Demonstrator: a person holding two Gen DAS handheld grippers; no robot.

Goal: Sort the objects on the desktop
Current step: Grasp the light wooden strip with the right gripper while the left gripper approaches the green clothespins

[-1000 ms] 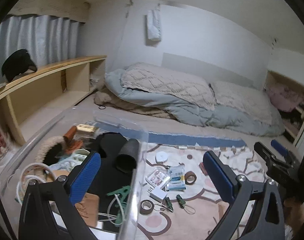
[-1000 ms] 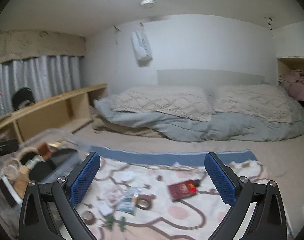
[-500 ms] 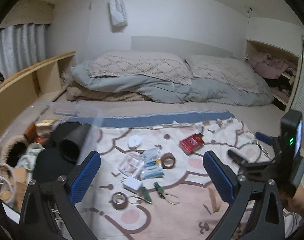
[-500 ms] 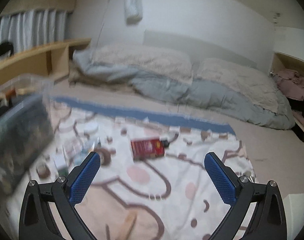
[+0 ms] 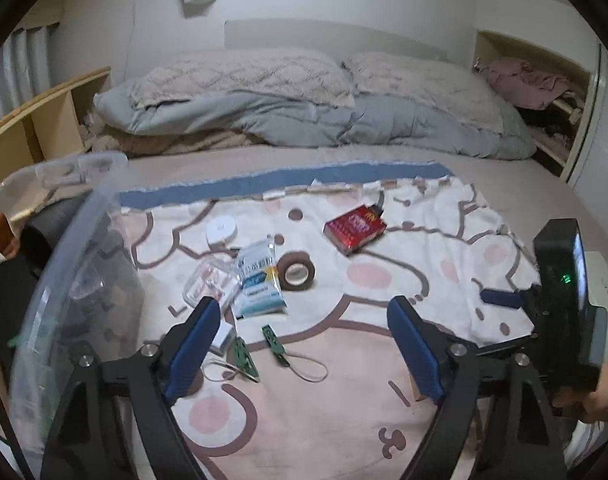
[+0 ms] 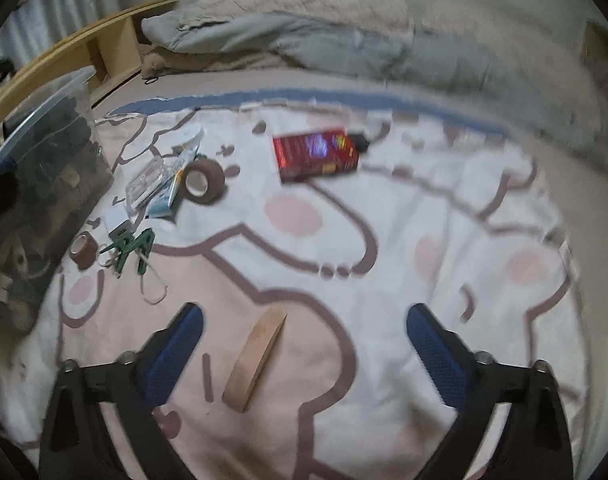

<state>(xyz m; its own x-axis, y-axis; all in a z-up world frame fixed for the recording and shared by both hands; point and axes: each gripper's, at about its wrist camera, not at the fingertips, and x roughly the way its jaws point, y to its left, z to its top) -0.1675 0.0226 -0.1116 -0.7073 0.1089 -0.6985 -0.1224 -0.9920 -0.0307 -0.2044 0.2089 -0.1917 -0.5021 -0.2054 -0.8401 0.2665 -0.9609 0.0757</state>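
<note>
Left wrist view: left gripper (image 5: 299, 344) with jaws apart, just been closing, nothing between them. Green clips (image 5: 259, 350) on the blanket (image 5: 324, 408) near the left pad, long axes toward 11 o'clock. At 12 o'clock, a tape roll (image 5: 296, 275); red box (image 5: 355, 229) at 1 o'clock, long axis toward 2. Clear bin (image 5: 63, 264) at 9 o'clock. Right wrist view: right gripper (image 6: 306, 354) likewise apart, just been closing, empty. Between the jaws, nearer the left pad, a wooden block (image 6: 255, 364), long axis toward 1 o'clock. Same red box (image 6: 316, 156) at 12 o'clock.
</note>
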